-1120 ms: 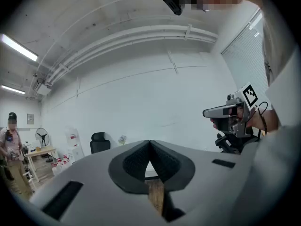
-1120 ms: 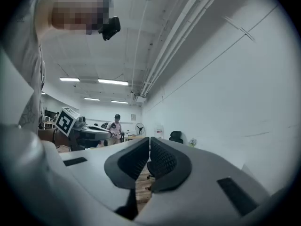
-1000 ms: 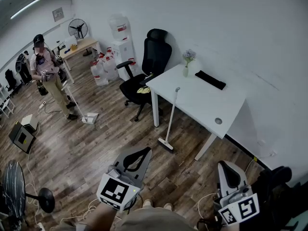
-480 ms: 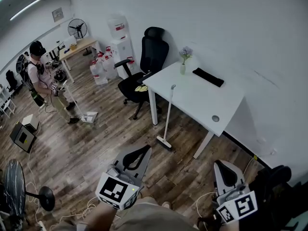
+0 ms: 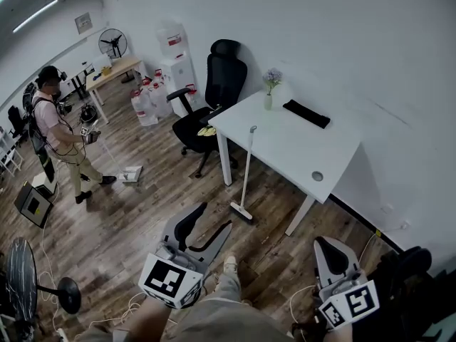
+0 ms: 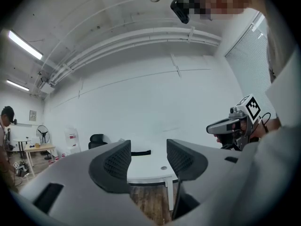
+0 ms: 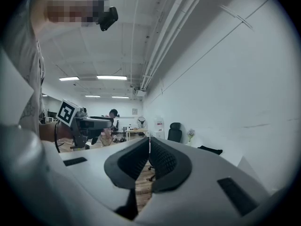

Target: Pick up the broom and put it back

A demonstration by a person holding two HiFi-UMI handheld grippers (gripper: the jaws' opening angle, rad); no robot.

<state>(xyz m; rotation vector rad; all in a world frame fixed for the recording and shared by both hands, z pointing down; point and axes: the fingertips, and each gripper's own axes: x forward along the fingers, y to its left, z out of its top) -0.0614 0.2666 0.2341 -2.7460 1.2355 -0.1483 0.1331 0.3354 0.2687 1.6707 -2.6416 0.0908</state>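
Broom [image 5: 246, 171] leans against the near edge of the white table [image 5: 299, 152], head on the wood floor [image 5: 142, 219], handle tip at the tabletop. Black office chair [image 5: 217, 91] stands just left of the table. Left gripper [image 5: 216, 216] is well apart from the broom, jaws opening, nothing between them. Right gripper [image 5: 326, 246] has its jaws pressed together, empty. A person [image 5: 57, 130] stands far left.

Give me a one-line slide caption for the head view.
Left gripper, jaws opening and empty; right gripper shut; ahead, a broom leans against a white desk.
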